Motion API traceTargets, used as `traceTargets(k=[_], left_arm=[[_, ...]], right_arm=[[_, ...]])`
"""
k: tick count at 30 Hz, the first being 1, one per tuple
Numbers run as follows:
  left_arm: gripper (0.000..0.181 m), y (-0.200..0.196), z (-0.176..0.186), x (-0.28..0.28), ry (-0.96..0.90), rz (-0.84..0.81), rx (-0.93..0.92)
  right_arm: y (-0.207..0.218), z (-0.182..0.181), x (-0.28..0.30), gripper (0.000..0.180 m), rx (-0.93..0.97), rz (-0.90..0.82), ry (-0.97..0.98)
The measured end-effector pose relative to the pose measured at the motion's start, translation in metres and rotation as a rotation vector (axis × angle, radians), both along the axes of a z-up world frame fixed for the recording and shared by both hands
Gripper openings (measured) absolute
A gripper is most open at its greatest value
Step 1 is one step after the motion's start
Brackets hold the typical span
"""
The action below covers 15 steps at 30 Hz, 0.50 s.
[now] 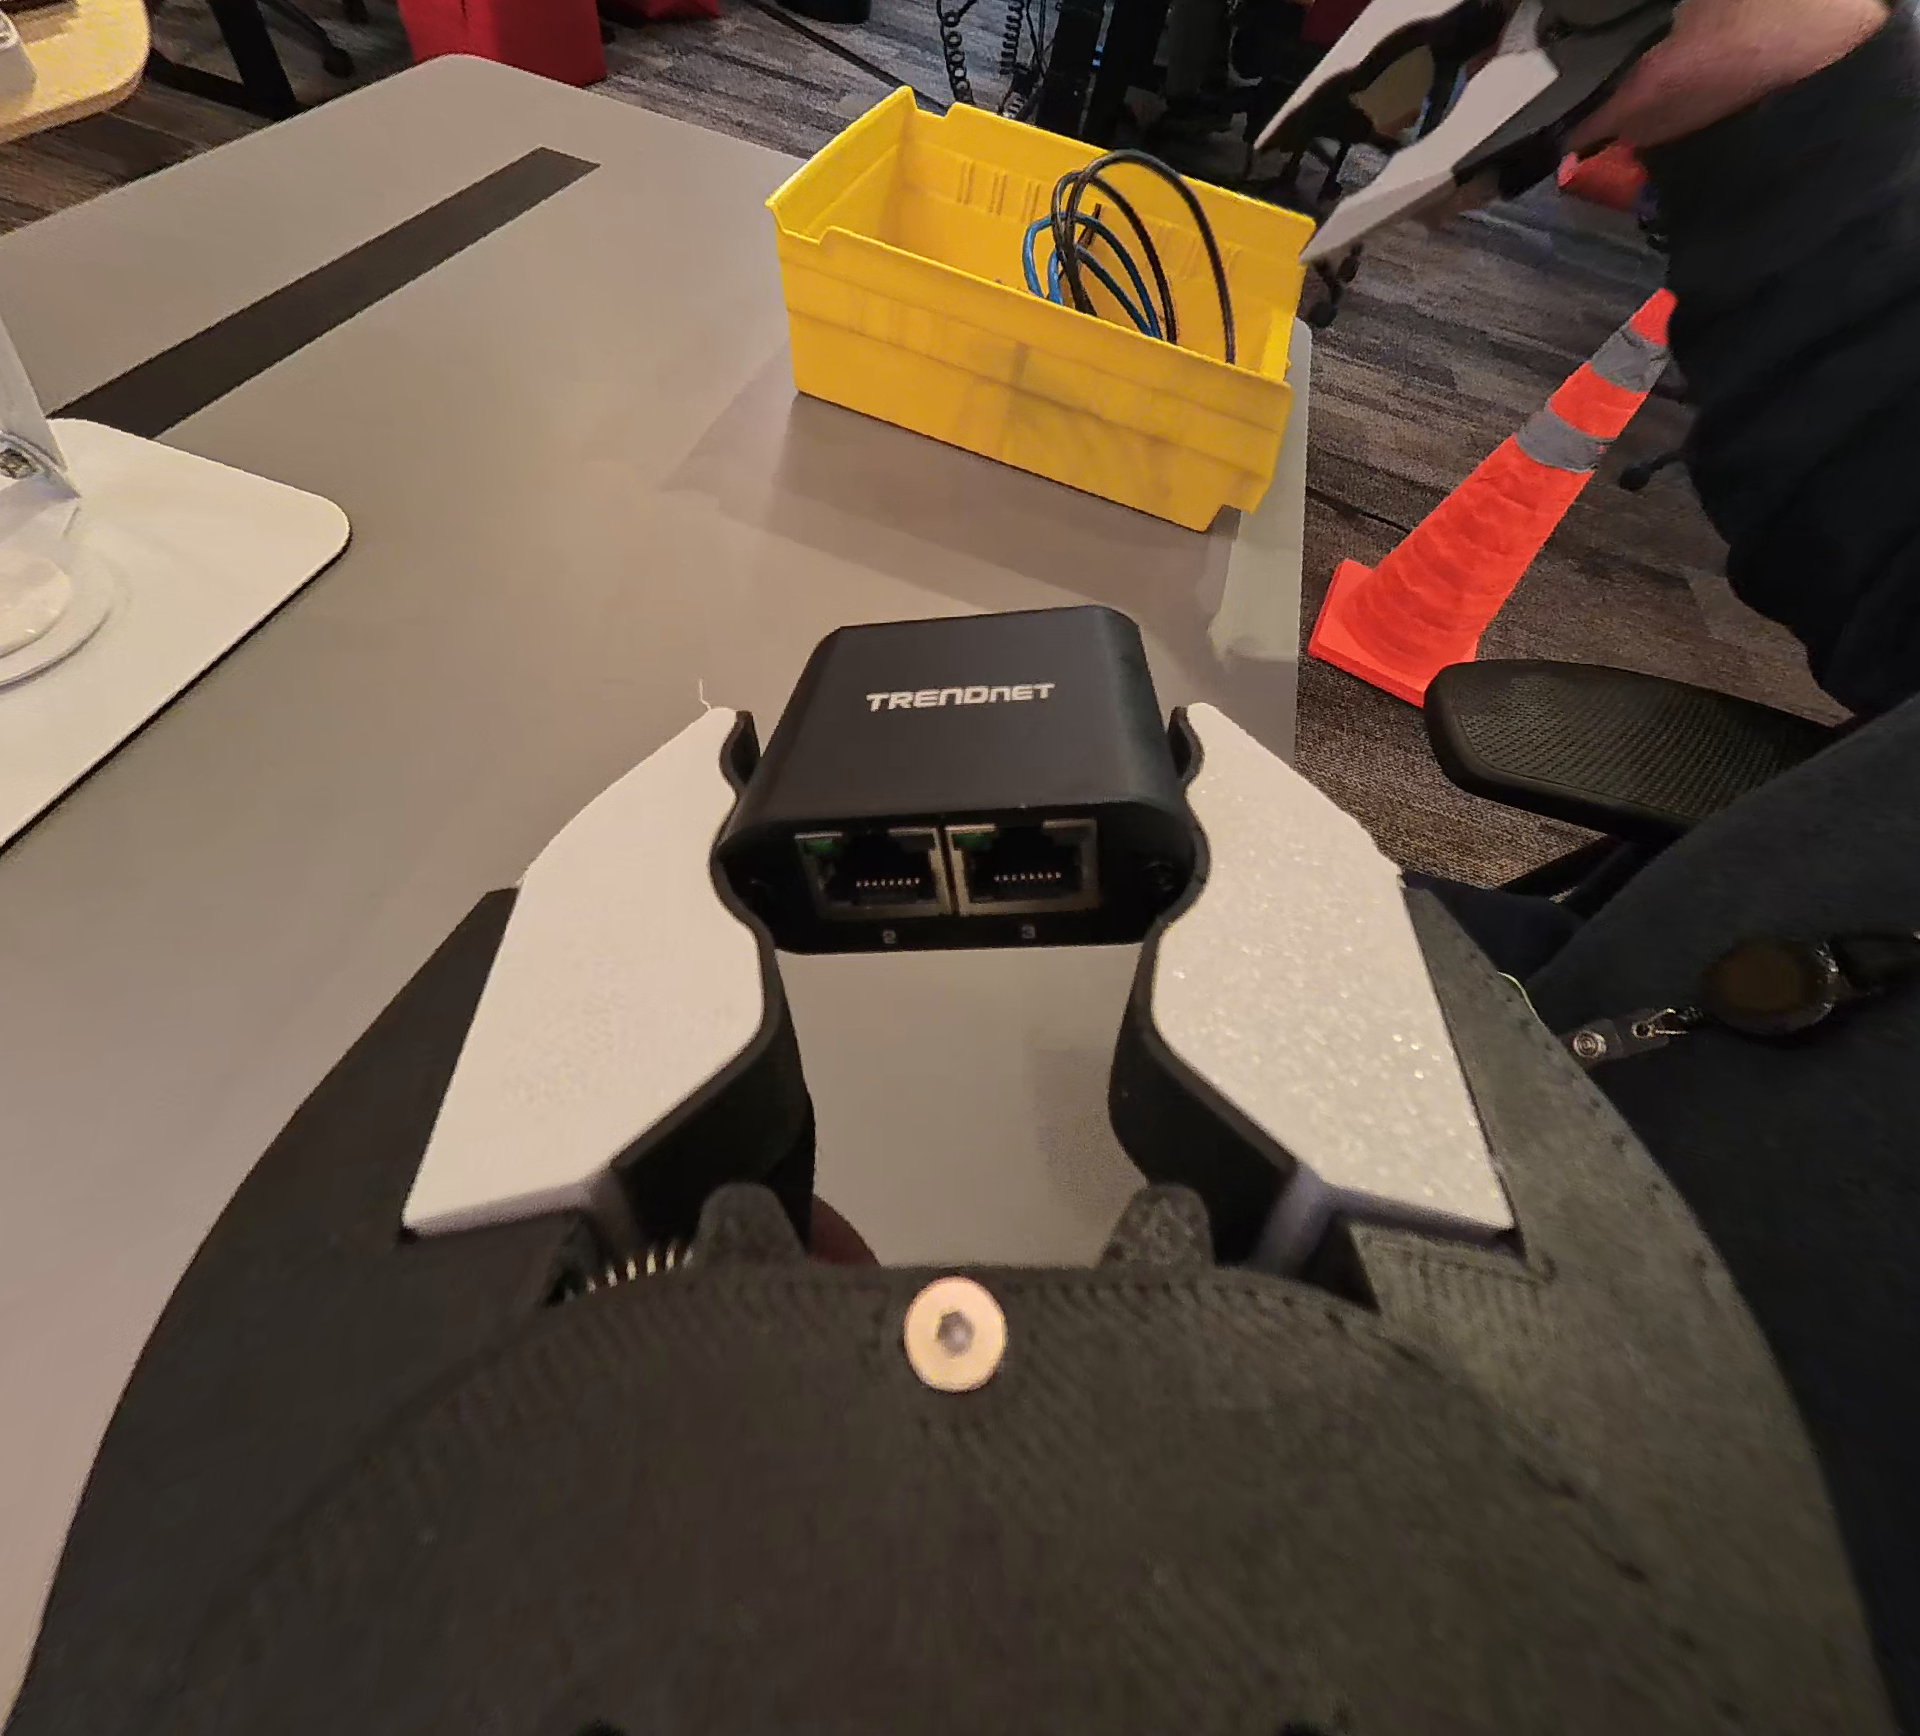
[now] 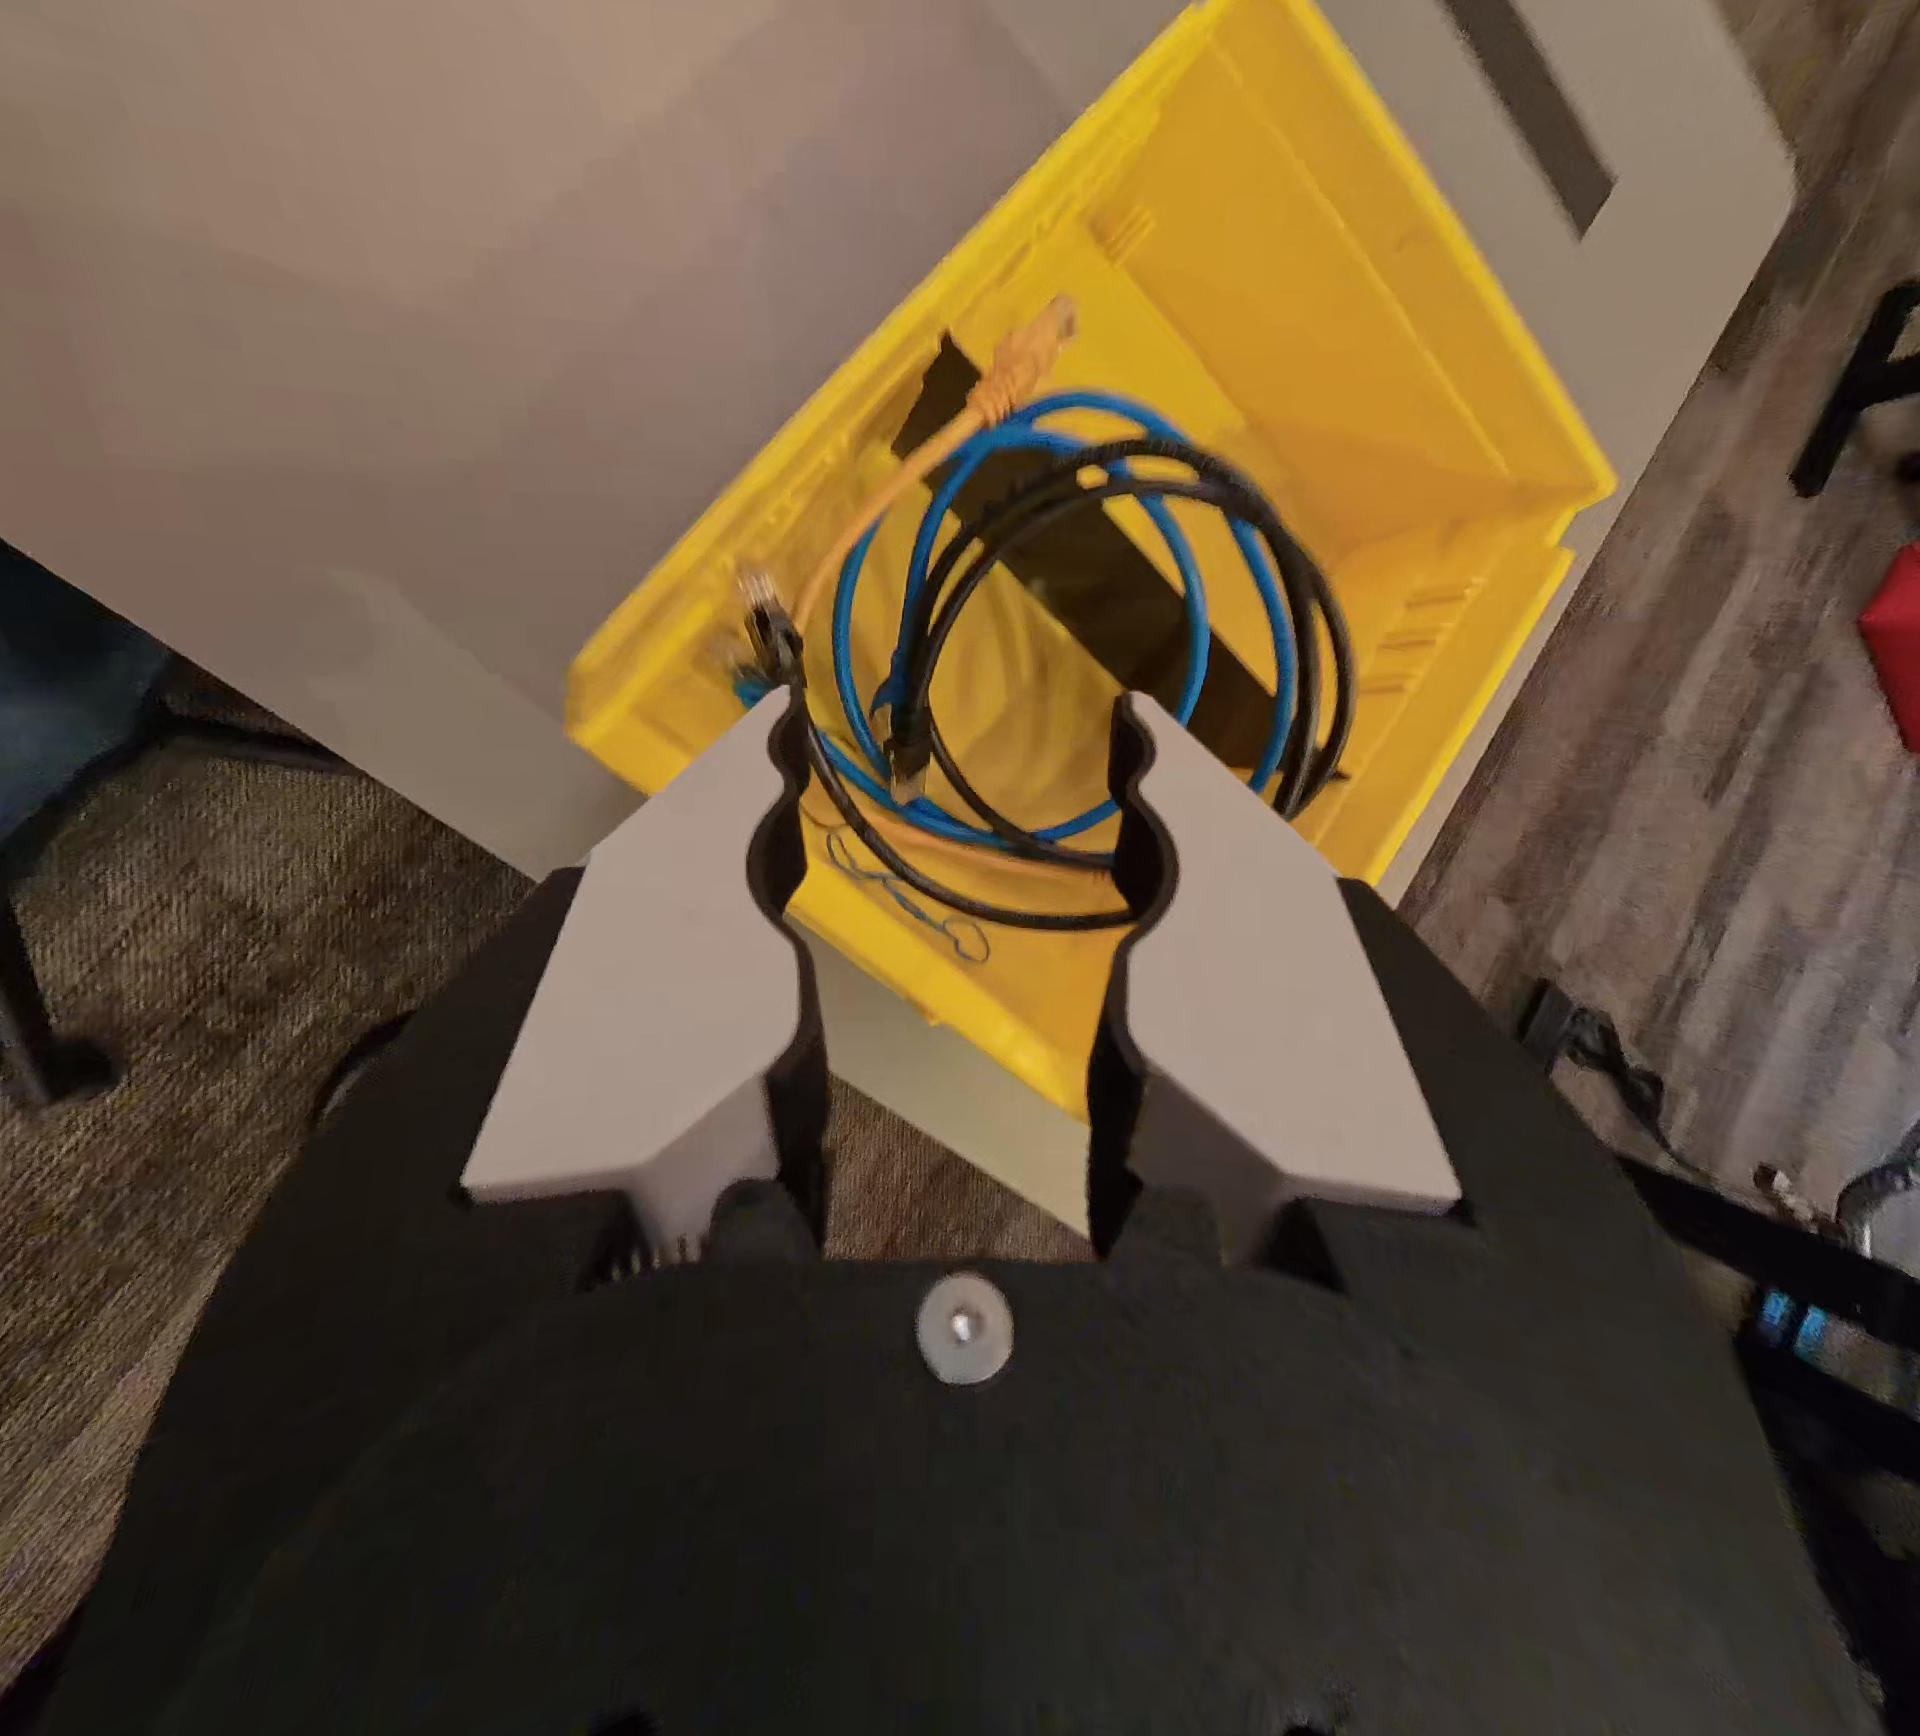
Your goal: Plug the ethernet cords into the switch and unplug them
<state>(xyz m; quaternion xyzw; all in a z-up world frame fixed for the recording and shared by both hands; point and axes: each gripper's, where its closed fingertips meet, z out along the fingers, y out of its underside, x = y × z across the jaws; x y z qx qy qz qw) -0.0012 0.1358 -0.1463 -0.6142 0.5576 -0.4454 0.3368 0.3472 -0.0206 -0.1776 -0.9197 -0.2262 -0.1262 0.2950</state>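
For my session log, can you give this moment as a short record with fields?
switch: black box, clamped in the left tongs, two ports facing the camera, both empty
cords: blue, black and orange, coiled in the yellow bin
right tongs: open, above the bin, holding nothing
bin location: grey table

We note a black switch (image 1: 961,751), a yellow bin (image 1: 997,377) holding blue (image 2: 1195,564), black (image 2: 1320,637) and orange cords (image 2: 997,398), and an orange, grey-banded cone (image 1: 1496,533).
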Motion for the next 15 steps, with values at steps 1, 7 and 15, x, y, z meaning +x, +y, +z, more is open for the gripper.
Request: traceTargets(k=[1, 7, 15], left_arm=[[0.073, -0.001, 0.000, 0.001, -0.001, -0.002, 0.001], [0.073, -0.028, 0.008, 0.016, -0.058, -0.084, -0.063], [0.073, -0.062, 0.017, 0.020, -0.144, -0.186, -0.211]], right_arm=[[0.003, 0.012, -0.006, 0.054, 0.048, 0.014, -0.001], [0.058, 0.087, -0.139, 0.054, 0.444, 0.446, -0.139], [0.113, 0.055, -0.336, 0.049, 0.762, 0.965, -0.448]])
